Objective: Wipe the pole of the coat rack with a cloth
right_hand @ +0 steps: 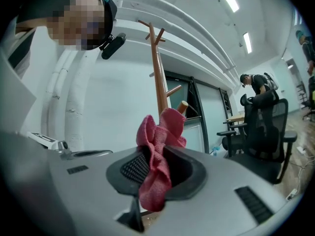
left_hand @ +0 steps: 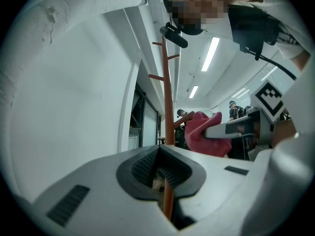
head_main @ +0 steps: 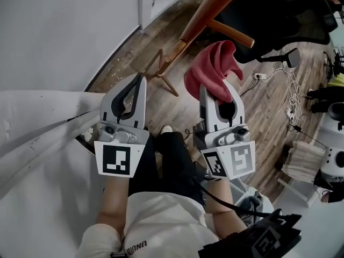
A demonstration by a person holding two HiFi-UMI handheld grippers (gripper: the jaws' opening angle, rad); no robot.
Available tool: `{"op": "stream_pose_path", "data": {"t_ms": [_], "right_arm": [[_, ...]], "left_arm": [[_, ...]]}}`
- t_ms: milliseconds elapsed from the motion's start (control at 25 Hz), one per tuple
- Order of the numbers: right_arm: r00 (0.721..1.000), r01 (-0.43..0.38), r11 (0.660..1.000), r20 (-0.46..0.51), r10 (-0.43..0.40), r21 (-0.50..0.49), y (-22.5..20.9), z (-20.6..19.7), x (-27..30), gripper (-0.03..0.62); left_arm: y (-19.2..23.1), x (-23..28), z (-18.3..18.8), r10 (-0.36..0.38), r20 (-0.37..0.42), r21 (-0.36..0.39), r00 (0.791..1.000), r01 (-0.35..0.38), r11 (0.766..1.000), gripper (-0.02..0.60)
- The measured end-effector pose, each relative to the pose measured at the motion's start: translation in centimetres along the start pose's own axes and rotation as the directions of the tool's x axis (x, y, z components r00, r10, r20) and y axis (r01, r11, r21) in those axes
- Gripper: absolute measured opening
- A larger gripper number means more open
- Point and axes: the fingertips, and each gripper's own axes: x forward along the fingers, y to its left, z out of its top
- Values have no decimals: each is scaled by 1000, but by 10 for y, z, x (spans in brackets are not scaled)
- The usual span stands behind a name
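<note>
Left gripper [head_main: 142,79] [left_hand: 158,155]: we see its jaws drawn together, tips meeting, nothing clamped btw. them; in its own view the pole [left_hand: 168,97] shows only as a thin strip through the slit, farther off. In the head view its tips sit just beside the thin legs of the rack base [head_main: 161,71]; we can't tell if they touch.

Right gripper [head_main: 219,93] [right_hand: 155,166]: jaws clamped on the red cloth [head_main: 212,69] [right_hand: 157,141] [left_hand: 202,132]; one fold hangs down btw. the ribbed pads, the rest bunches up & out past the tips.

The cloth sits close to the lower pole [head_main: 209,9] [right_hand: 158,77], under a side peg [head_main: 231,34]; in the right gripper view it overlaps the pole, but we can't tell contact from any view.

The pole is reddish-brown wood, upright, w/ short pegs near the top [right_hand: 152,31]; it stands on a wood floor [head_main: 269,117] near a white wall [head_main: 54,31].

Farther out: black office chair [right_hand: 266,127] to the right; white cables [head_main: 290,90] & a power strip [head_main: 259,76] lie on the floor.
</note>
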Motion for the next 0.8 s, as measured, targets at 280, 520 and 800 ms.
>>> {"op": "stream_pose_path", "data": {"t_ms": [280,520,800], "right_arm": [[999,-17,999,34,18,-38,-6,-22,17,86],[993,-39,998,110,45,-58,-10,-35,31,86],[973,-58,988,215,89,-144,-4,-57,41,86]], "left_arm": [[2,15,-27,-18,18,6,1000,18,1000,12],[5,31,-53,-40,35,55,999,38,998,12],[11,41,-88,-66,86,115,994,55,992,12]]}}
